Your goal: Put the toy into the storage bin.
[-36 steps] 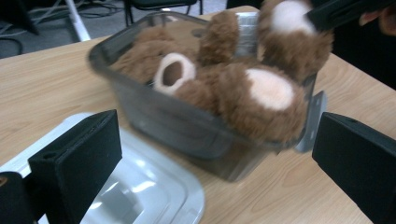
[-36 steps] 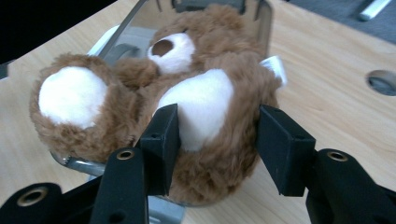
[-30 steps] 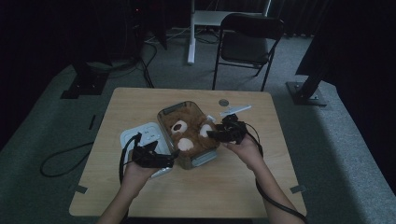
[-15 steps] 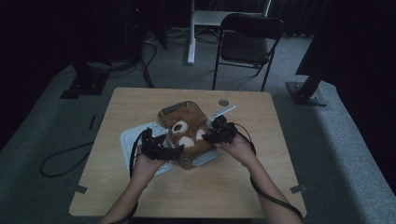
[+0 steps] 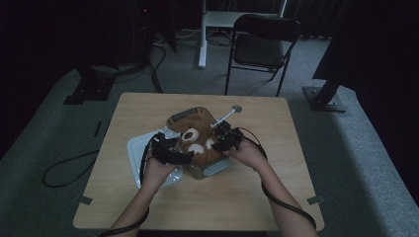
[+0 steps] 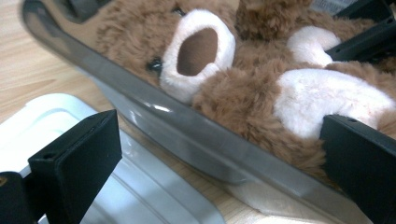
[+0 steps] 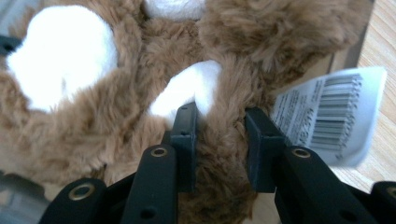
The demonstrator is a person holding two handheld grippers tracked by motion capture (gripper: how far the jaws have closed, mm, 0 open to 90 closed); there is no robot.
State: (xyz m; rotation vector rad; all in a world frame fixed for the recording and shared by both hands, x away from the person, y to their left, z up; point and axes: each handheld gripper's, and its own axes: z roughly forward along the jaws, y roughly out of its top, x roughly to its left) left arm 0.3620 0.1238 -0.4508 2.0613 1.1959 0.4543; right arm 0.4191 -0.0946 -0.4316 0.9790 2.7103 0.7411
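**Two grippers close in on a teddy bear lying in a clear bin**

I see a brown plush bear (image 5: 196, 147) lying in a clear plastic bin (image 5: 175, 118) at the middle of the worktop (image 5: 276, 197). My right gripper (image 7: 219, 119), at the bear's 3 o'clock, has just been closing and now pinches a furry limb beside the barcode tag (image 7: 327, 119), likely to lift the bear out. My left gripper (image 6: 219, 154), at 9 o'clock, stands spread across the bin's wall, one jaw outside over the white lid (image 5: 136, 153), one against a pale paw. The bin's rim hems the bear in; open worktop lies toward 6 o'clock and 12 o'clock.
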